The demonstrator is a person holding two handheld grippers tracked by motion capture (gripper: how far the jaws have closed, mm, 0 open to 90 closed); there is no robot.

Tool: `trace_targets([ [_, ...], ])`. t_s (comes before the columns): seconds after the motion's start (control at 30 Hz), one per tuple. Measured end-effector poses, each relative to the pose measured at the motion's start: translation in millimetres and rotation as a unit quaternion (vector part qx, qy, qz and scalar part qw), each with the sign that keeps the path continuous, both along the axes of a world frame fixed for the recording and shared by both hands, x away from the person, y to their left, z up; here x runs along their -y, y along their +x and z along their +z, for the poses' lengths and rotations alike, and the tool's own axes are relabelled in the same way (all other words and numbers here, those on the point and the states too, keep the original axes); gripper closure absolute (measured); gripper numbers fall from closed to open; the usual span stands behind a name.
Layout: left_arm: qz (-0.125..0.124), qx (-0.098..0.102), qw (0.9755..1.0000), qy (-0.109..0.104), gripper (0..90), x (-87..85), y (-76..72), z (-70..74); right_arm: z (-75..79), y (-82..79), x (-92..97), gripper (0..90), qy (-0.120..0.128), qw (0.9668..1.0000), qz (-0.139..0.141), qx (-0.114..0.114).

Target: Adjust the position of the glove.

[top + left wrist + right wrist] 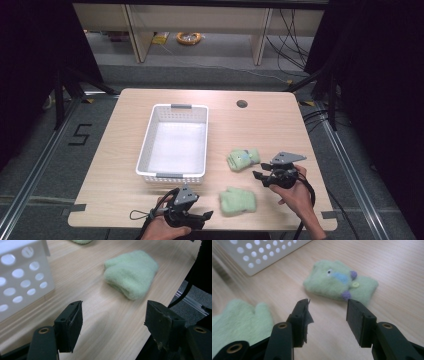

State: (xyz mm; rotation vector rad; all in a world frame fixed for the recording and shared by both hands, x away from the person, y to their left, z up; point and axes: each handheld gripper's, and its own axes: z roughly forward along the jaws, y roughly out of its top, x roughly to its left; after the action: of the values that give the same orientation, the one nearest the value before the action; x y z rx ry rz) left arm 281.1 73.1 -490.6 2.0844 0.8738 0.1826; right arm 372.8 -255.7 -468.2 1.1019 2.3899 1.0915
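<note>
Two pale green fleece mittens lie on the wooden table. The plain one [237, 201] [130, 272] [239, 320] rests near the front edge. The other [243, 158] [339, 282], with a blue patch, a button and purple dots, lies farther back. My left gripper [202, 216] [113, 312] is held at the front edge, left of the plain mitten and pointing toward it, open with nothing between its jaws. My right gripper [257, 176] [328, 306] hovers just right of the decorated mitten, aimed at it, open and empty.
A white perforated basket [145, 150] [22, 280] [264, 252] stands empty left of the mittens, its long side running front to back. A round cable hole [242, 104] sits at the back right of the table. The table's front edge runs close under both hands.
</note>
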Motion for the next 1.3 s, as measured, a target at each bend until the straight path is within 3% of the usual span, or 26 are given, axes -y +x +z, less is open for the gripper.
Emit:
trace_targets([
  [0.13, 0.006, 0.0, 0.9999, -0.013, 30.1, -2.5, -1.9, -3.0, -3.6, 15.8, -8.6, 54.6, -0.008, 1.0, -0.001, -0.002],
  [0.27, 0.001, -0.004, 1.0, -0.002, 29.7, -5.1, -2.1, -4.0, -4.2, 30.7, -14.6, 55.5, -0.021, 0.9997, 0.005, 0.008],
  [0.3, 0.011, -0.006, 0.9998, -0.017, 29.5, -4.0, -3.7, -4.7, -4.7, 33.0, -15.5, 55.8, -0.017, 0.9998, 0.005, 0.009],
  [0.43, 0.006, -0.007, 0.9999, -0.005, 29.2, -10.0, -4.8, -5.2, -5.6, 43.9, -21.1, 56.6, -0.028, 0.9996, 0.006, -0.002],
  [0.47, 0.015, -0.014, 0.9997, -0.012, 29.2, -9.4, -6.3, -6.4, -5.5, 45.9, -22.4, 56.7, -0.03, 0.9995, 0.004, -0.005],
  [0.53, 0.002, -0.013, 0.9999, -0.002, 29.1, -12.6, -5.6, -6.2, -6.1, 51.7, -24.3, 57.0, -0.031, 0.9995, 0.005, 0.002],
  [0.57, 0.012, -0.004, 0.9999, 0.002, 29.0, -13.0, -5.0, -7.9, -6.3, 52.9, -25.1, 57.3, -0.027, 0.9996, 0.003, 0.0],
  [0.63, 0.021, -0.01, 0.9997, -0.011, 28.9, -13.3, -6.7, -8.3, -7.9, 57.8, -27.5, 57.4, -0.03, 0.9995, 0.002, -0.008],
  [0.73, 0.016, -0.015, 0.9998, -0.001, 28.4, -16.8, -6.4, -7.6, -9.1, 61.3, -29.4, 57.5, -0.03, 0.9994, -0.001, -0.015],
  [0.77, 0.02, -0.001, 0.9998, 0.0, 28.4, -17.3, -6.0, -8.7, -10.0, 63.6, -29.7, 57.8, -0.031, 0.9994, 0.003, -0.015],
  [0.8, 0.024, -0.015, 0.9996, -0.002, 28.1, -18.1, -6.6, -9.5, -13.1, 67.2, -31.8, 57.8, -0.026, 0.9996, -0.005, -0.009],
  [0.83, 0.028, -0.006, 0.9996, -0.002, 27.9, -17.7, -6.8, -10.9, -12.4, 68.7, -31.4, 57.9, -0.031, 0.9993, -0.004, -0.02],
  [0.87, 0.023, -0.012, 0.9997, -0.002, 27.7, -17.9, -7.2, -11.5, -16.5, 70.7, -33.9, 58.1, -0.015, 0.9997, -0.014, -0.011],
  [0.9, 0.021, -0.006, 0.9998, 0.003, 27.2, -17.6, -7.4, -12.2, -16.5, 72.3, -33.1, 58.4, -0.025, 0.9995, -0.011, -0.017],
  [0.97, 0.022, -0.011, 0.9997, -0.004, 26.3, -16.3, -8.2, -12.8, -20.9, 75.1, -34.9, 59.1, -0.021, 0.9996, -0.016, -0.014],
  [1.0, 0.012, -0.005, 0.9999, 0.004, 25.8, -16.8, -7.7, -12.3, -18.7, 75.2, -33.8, 59.4, -0.034, 0.9988, -0.007, -0.035],
  [1.07, 0.018, 0.0, 0.9998, -0.006, 25.6, -14.9, -8.2, -13.3, -22.2, 75.7, -35.8, 59.7, -0.031, 0.9991, -0.011, -0.026],
  [1.23, 0.015, -0.001, 0.9999, 0.006, 25.3, -15.8, -8.0, -13.4, -26.7, 75.4, -41.8, 63.6, -0.044, 0.9984, -0.011, -0.032],
  [1.3, 0.019, -0.002, 0.9998, -0.003, 25.3, -14.4, -8.0, -14.8, -24.8, 74.7, -41.6, 64.6, -0.046, 0.9976, -0.013, -0.05],
])
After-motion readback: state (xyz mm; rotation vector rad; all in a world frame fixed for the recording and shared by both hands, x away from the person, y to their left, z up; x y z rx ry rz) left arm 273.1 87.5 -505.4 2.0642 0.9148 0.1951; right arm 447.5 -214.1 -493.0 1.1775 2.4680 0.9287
